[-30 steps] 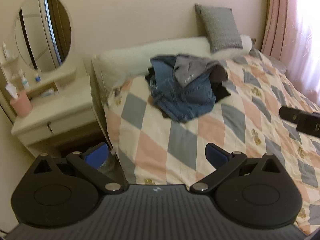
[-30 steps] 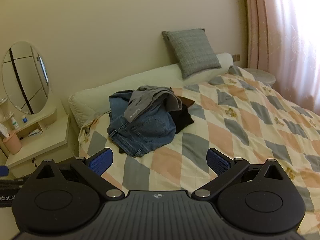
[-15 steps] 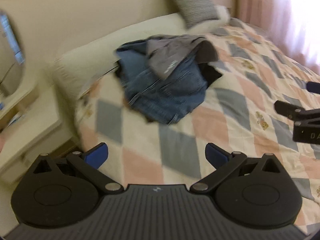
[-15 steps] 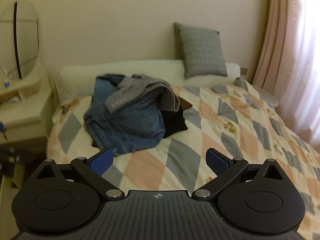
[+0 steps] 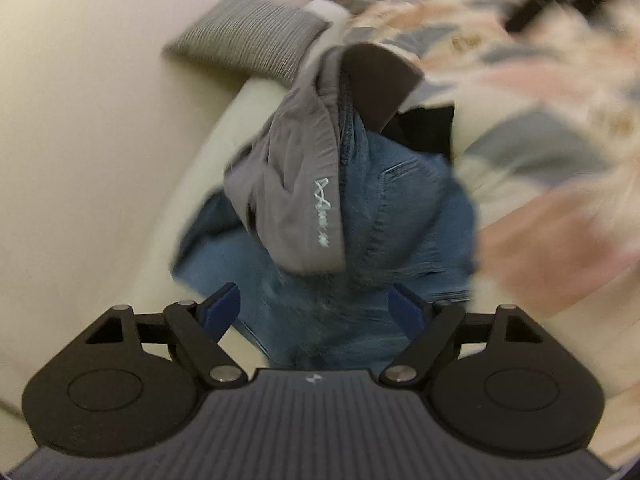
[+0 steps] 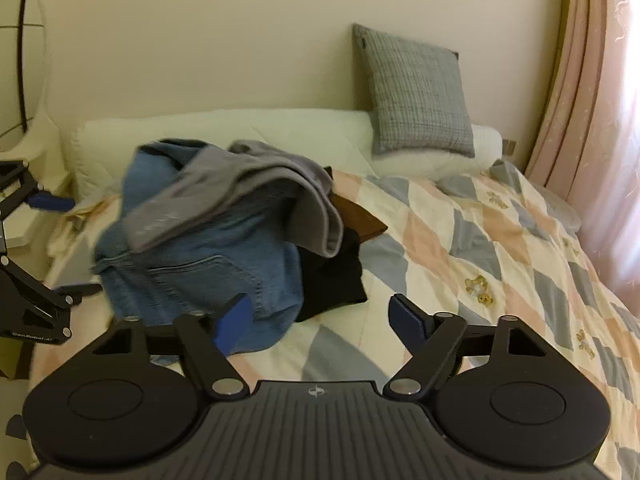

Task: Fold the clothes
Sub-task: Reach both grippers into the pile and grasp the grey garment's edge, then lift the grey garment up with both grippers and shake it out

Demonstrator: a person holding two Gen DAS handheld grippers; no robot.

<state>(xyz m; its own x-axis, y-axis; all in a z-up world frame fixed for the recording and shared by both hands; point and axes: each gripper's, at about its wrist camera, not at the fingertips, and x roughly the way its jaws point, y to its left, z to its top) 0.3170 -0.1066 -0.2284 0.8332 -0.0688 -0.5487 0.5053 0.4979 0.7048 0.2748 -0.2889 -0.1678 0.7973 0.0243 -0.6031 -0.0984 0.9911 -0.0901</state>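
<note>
Nothing has been folded yet: the clothes lie in one rumpled heap at the far left of the bed, just in front of the long cream bolster (image 6: 224,128). A grey garment with pale lettering (image 5: 296,184) is draped over crumpled blue denim jeans (image 6: 208,256), with a black garment (image 6: 332,276) and a brown one (image 6: 356,216) tucked under the heap's right side. All of it rests on the checked quilt of pink, grey and cream diamonds (image 6: 500,240), whose near and right parts are bare, so every piece is left to be pulled out, spread and folded. The left gripper (image 5: 318,308) hangs just above the denim, its jaws closing but apart, with nothing clamped. The right gripper (image 6: 320,316) is near the heap's right edge, jaws likewise closing and holding nothing. Compared with a second ago, both grippers have come much closer to the pile, both have narrowed from fully spread, and the left view has rolled, so that the grey checked cushion (image 6: 418,92) now sits at a slant.
</note>
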